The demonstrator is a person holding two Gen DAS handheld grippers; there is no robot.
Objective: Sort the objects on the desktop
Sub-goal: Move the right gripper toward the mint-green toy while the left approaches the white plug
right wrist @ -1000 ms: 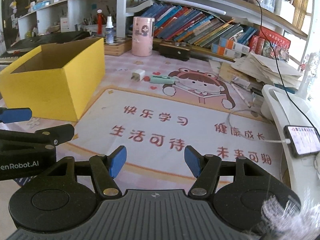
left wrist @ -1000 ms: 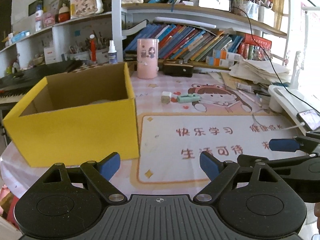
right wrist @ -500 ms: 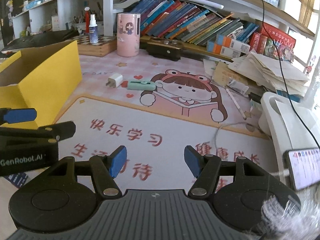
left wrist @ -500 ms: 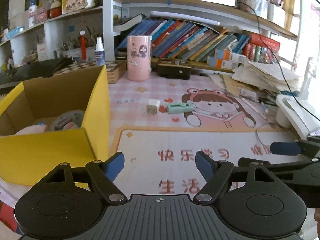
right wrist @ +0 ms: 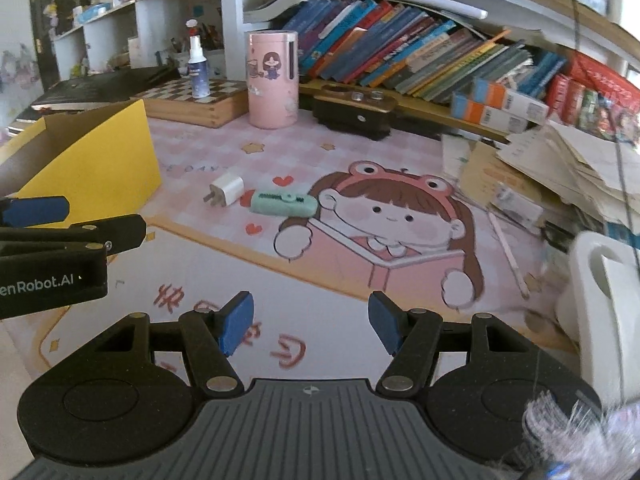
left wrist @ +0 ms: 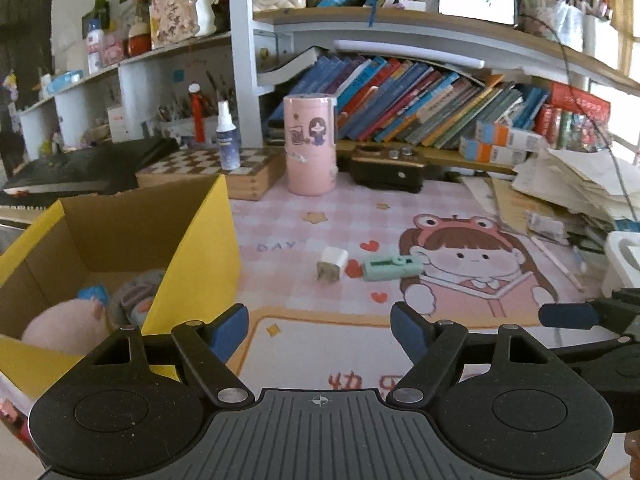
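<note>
The white charger plug [left wrist: 332,265] and mint-green cutter [left wrist: 393,267] lie just beside each other, mid-frame in the left wrist view, on the pink cartoon desk mat [left wrist: 472,280]. To their left sits the yellow box [left wrist: 200,248], lower left of frame, w/ a pink plush [left wrist: 66,326] and other bits already inside. Both tongs are spread and empty: left gripper [left wrist: 319,326] bottom centre, right gripper [right wrist: 308,322] likewise in its own view. Next step looks like a pickup. Best approach IMO: come in low, straddle the plug across its short sides (prongs face away from the cutter), avoid nudging the cutter. Readable text: "DAY" on the mat, "enRobot.AI" on the left gripper's body, right wrist view, left edge.
</note>
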